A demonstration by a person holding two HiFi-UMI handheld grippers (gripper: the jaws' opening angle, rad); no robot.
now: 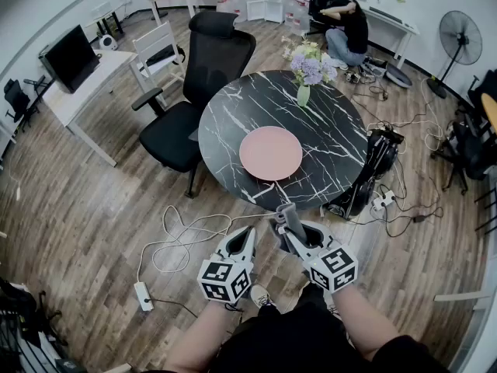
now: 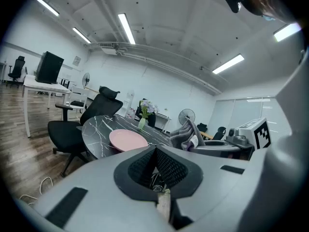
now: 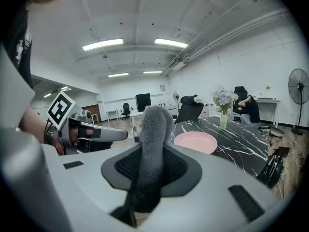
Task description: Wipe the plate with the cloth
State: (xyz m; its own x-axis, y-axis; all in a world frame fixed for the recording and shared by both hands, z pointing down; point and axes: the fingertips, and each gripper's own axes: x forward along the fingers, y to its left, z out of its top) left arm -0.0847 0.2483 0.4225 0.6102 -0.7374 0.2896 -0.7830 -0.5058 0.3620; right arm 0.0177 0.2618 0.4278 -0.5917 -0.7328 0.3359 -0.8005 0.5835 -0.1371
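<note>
Plate (image 1: 270,153), the pink one, is sitting a bit toward the near side of the round black marble table (image 1: 233,123). The grey fuzzy cloth (image 3: 153,129) is sticking up out of the right gripper (image 1: 290,231), whose jaws are clamping down on it, so that claw is definitely gripping the cloth. The left gripper (image 1: 243,239) is hanging just beside it, jaws pressing together with nothing caught between them. Both are hovering over the wood floor just off the table's near edge, not touching the plate. A vase of purple flowers (image 1: 304,84) is standing at the table's far side, and a black office chair (image 1: 194,92) is sitting at the table's left.
</note>
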